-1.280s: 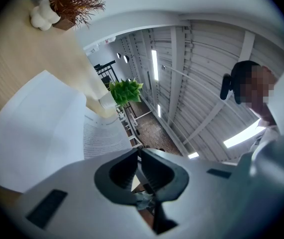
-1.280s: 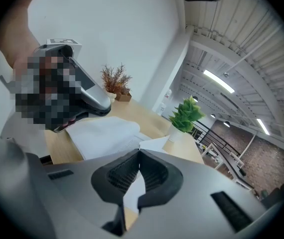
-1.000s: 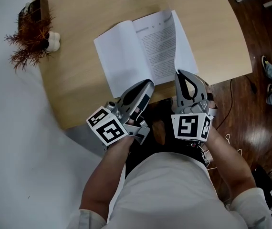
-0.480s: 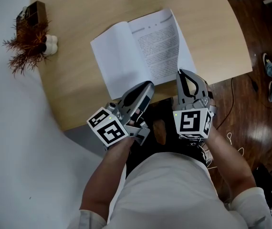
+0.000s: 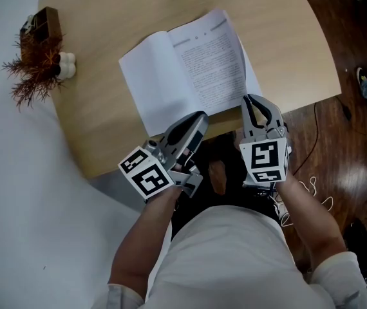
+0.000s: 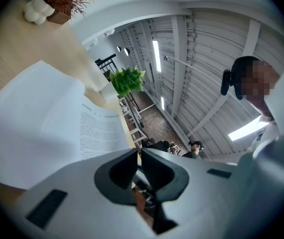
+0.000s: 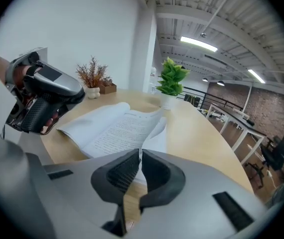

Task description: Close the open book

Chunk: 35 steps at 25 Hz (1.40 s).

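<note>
Nearest the person, the left gripper (image 5: 199, 116) sits at the near edge of the book (image 5: 187, 69), below its blank left page. Its jaws are pressed together with nothing between them. The right gripper (image 5: 250, 99) is at the book's near right corner, likewise closed tight and empty, its tips just beside the printed right page. The book itself lies open and a little skewed on the wooden table (image 5: 106, 134), its near edge close to the table's rim. With both sets of jaws closed, the likely move is a nudge or flip, and that carries the main risks. A tip slid under only the top leaf, which already curls up on the book's right side, would turn one page instead of folding the whole half over. It could also crease or tear that leaf. A push without the other gripper bracing the book may simply skate it across the smooth wood. A pull toward the person could tip it off the rim. Farther off, the dried-plant ornament (image 5: 38, 69) stands well apart beyond the book's left side. A green potted plant (image 7: 172, 79) stands beyond the book's far end, in the path of a hard shove only.
</note>
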Each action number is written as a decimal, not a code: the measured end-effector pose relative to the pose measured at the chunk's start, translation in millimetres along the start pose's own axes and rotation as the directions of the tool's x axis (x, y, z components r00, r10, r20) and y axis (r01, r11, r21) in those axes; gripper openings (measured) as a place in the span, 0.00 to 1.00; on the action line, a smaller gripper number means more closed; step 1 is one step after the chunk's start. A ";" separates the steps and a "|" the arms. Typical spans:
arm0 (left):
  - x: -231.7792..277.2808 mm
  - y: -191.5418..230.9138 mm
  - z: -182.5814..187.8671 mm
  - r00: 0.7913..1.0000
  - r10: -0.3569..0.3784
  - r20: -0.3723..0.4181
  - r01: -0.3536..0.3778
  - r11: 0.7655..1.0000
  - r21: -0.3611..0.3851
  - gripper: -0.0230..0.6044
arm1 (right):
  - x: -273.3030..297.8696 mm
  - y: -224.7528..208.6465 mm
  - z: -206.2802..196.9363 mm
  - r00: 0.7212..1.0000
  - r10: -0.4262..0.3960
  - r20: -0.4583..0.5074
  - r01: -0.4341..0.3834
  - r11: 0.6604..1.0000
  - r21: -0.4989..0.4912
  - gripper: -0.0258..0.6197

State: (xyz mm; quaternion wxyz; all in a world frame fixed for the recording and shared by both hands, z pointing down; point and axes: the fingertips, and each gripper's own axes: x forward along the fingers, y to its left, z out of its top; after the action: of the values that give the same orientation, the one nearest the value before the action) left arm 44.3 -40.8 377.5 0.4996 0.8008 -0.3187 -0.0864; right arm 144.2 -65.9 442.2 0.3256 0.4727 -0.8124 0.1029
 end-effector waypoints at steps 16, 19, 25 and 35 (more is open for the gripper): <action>11.1 -0.4 -7.1 1.000 0.010 -0.029 -0.010 1.000 -0.003 0.04 | 6.6 -18.2 -21.9 0.998 0.058 -0.025 -0.052 0.976 0.212 0.07; 12.9 -0.8 -6.6 1.000 0.012 -0.029 -0.012 1.000 0.005 0.04 | 7.9 -20.5 -23.4 0.998 0.067 -0.022 -0.059 0.966 0.252 0.07; 17.7 -3.4 -8.6 0.999 0.016 -0.033 -0.016 1.000 0.012 0.04 | 3.7 -24.5 -23.4 0.997 0.073 -0.012 -0.067 0.962 0.264 0.07; 18.2 -3.7 -8.5 0.999 0.013 -0.032 -0.012 1.000 0.018 0.04 | -0.2 -24.5 -16.2 0.998 0.055 0.017 -0.057 0.973 0.224 0.10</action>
State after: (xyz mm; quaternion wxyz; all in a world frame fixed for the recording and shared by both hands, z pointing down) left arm 63.9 -44.2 381.8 0.4980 0.8045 -0.3165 -0.0677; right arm 171.7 -71.1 451.1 0.2627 0.4839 -0.8102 0.2008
